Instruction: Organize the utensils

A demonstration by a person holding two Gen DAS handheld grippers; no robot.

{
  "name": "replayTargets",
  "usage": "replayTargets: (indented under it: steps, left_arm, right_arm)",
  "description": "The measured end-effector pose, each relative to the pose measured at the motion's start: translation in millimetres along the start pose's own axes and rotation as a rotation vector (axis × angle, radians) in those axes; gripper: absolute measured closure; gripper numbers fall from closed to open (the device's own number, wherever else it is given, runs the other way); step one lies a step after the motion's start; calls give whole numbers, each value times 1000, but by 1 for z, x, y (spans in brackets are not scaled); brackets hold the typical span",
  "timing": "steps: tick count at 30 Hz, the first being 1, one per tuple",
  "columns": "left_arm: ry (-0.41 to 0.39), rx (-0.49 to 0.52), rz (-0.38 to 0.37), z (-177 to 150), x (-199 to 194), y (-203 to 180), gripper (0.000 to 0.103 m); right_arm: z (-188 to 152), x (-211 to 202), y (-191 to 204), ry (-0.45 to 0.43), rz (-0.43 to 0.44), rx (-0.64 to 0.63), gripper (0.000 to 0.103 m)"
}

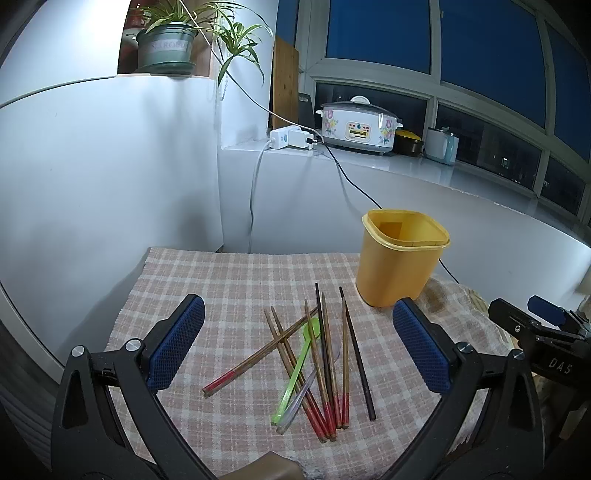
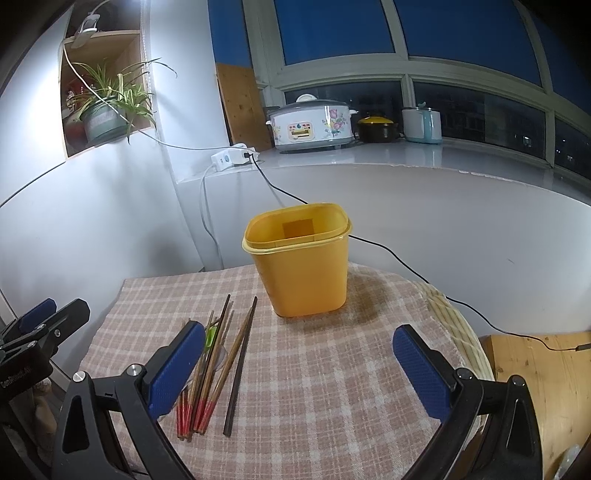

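Left gripper [image 1: 297, 350] and right gripper [image 2: 297, 369]: both spread wide, holding nothing. Chopsticks [image 1: 325, 365] w/ green spoon [image 1: 297, 369] loose on checked cloth [image 1: 229, 288]. Beyond, yellow container [image 2: 306, 273] looks empty. Nothing sorted yet; all utensils left.

White walls [image 2: 110, 206], dark night windows [image 2: 461, 33] above counter [image 2: 406, 177].

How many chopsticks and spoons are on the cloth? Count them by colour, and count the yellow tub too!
Red-tipped wooden chopsticks: 6 (they overlap, so this is my best count)
Dark chopsticks: 2
Green spoon: 1
Clear spoon: 1
Yellow tub: 1
Total: 11
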State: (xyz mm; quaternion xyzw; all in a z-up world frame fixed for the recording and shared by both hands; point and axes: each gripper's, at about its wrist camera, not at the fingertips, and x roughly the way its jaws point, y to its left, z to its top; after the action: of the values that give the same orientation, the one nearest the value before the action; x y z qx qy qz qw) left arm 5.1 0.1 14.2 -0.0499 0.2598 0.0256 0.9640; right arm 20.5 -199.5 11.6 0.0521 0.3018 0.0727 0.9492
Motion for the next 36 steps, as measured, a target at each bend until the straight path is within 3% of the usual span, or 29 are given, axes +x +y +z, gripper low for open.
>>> replayTargets:
  steps: [36]
  left_arm:
    - [19, -4, -9, -5, 4, -7, 0]
  right_arm:
    - [0, 8, 2, 22, -13, 5, 1]
